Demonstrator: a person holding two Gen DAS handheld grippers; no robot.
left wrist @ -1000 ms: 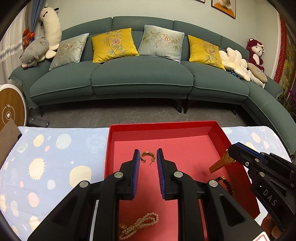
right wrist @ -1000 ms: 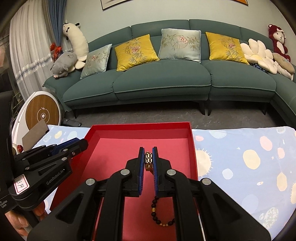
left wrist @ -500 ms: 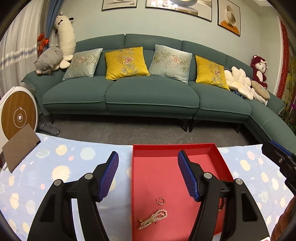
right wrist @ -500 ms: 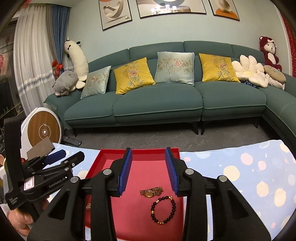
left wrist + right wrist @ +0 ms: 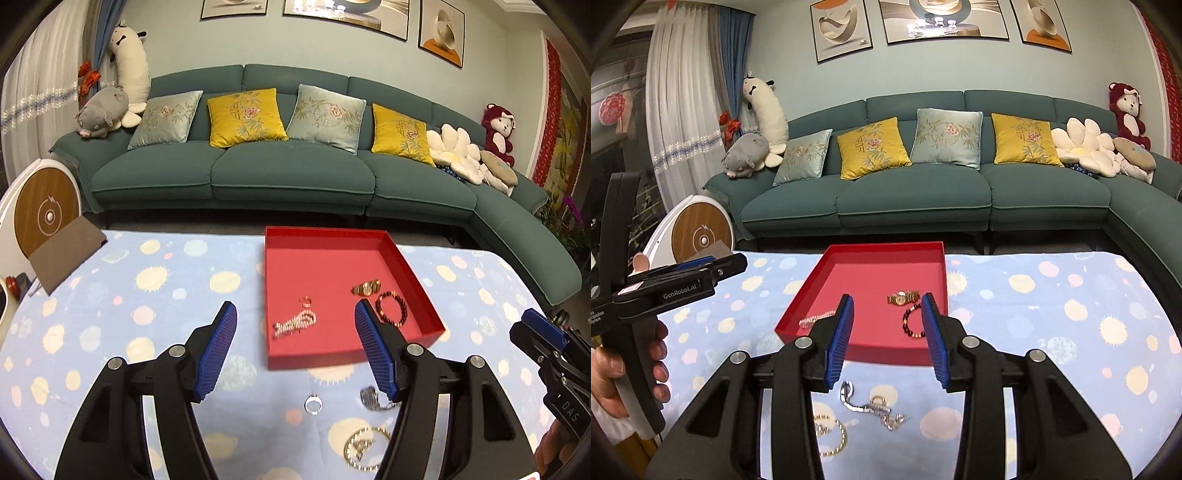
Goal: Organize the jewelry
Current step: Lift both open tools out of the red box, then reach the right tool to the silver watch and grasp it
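Both tools are held raised over the near edge of the worktop, and nothing is gripped. The left tool is spread wide, its blue pads parted; the right tool is likewise spread and empty.

In the red tray, set toward the far middle of the patterned cloth, four pieces are seen laid apart from one another: a pearl bracelet at the near left, a small gold ring just beyond it, a gold watch farther right, and a dark beaded bracelet near the right wall. The spacing seems deliberate, so that the pieces are not tangled.

Outside the tray, on the near side, more jewelry is left loose on the cloth: a silver ring, a silver chain and a gold chain bracelet. The task is judged partly done. The wide spread of both tools suits a fresh descent onto these near pieces; the thin chain looks likely to slip unless pinched squarely.
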